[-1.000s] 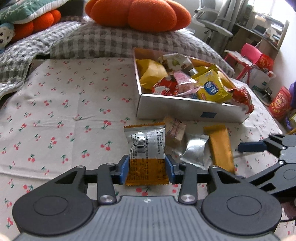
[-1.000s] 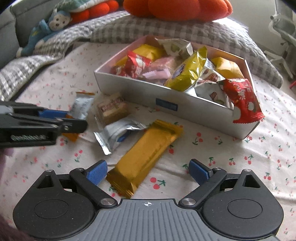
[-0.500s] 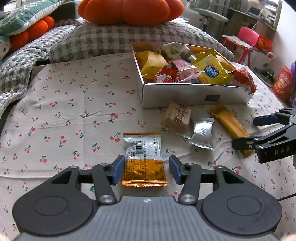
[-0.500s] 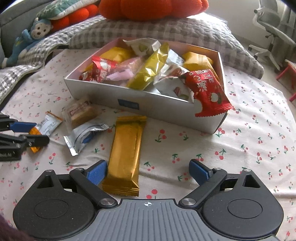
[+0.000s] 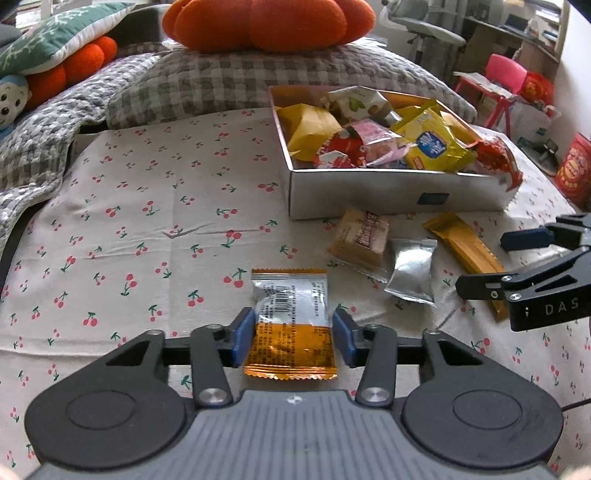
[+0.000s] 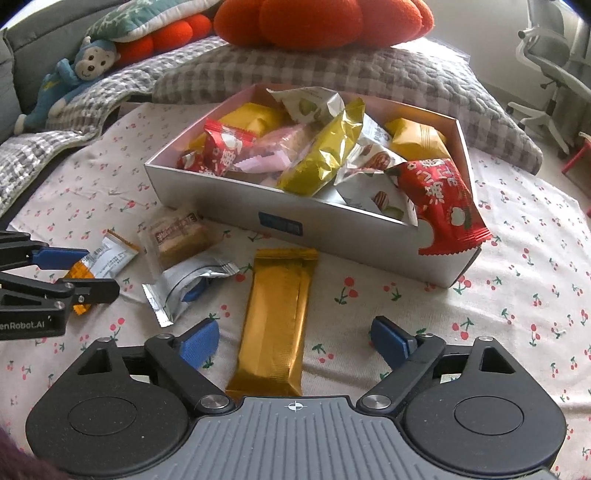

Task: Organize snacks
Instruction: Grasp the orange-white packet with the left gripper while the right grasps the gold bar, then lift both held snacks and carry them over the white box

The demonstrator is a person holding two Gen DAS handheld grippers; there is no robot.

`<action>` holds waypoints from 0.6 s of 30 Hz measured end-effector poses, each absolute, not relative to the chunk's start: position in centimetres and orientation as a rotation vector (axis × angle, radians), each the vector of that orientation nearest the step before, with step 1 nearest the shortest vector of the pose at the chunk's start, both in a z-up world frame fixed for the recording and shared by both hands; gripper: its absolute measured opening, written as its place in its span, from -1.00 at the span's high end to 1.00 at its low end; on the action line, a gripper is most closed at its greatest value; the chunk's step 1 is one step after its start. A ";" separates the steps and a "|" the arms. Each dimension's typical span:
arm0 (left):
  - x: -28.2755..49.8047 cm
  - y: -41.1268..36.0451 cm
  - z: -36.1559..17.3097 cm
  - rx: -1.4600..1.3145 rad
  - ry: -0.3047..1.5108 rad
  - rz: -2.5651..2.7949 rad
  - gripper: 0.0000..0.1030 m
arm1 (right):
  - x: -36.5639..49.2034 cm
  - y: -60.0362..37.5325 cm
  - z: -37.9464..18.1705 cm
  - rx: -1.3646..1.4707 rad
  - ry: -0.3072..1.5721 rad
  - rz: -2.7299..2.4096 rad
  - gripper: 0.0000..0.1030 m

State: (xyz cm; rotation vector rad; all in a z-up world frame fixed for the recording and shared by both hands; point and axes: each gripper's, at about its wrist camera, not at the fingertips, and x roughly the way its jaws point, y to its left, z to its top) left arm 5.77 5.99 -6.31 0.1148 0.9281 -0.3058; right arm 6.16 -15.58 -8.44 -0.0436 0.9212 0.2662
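An orange-and-silver packet [image 5: 290, 325] lies on the cherry-print sheet between the blue pads of my left gripper [image 5: 293, 334]. Its jaws are closing and the pads touch the packet's side edges. In the right wrist view a long gold bar [image 6: 279, 321] lies lengthwise between the pads of my right gripper [image 6: 295, 339]. That gripper's jaws are closing too but stand wide, clear of the bar on both sides. The white box [image 6: 332, 229] beyond holds several snack packs, with a red one [image 6: 443, 206] hanging over its near corner.
A tan biscuit pack [image 5: 360, 236] and a silver pouch [image 5: 410, 271] lie between the two grippers in front of the box [image 5: 369, 192]. Checked pillows [image 5: 240, 77] and orange cushions [image 5: 266, 22] bound the bed behind. A red chair [image 5: 506, 70] stands off to the right.
The left jaws let the packet go onto the sheet, opened, then closed back onto its edges. The gold bar swung from slanted to lengthwise in the right view, and the right jaws narrowed slightly.
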 end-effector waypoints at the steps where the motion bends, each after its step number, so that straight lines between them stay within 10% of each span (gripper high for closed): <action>1: 5.8 6.1 -6.3 0.107 0.931 -0.304 0.22 | 6.1 -15.6 -8.4 -0.039 0.919 0.270 -0.66; 10: 5.6 6.1 -5.9 0.090 0.930 -0.303 0.26 | 5.9 -15.8 -7.7 -0.035 0.902 0.293 0.43; 18: 5.3 6.1 -5.1 0.088 0.911 -0.307 0.29 | 5.7 -16.1 -6.8 -0.010 0.894 0.315 0.47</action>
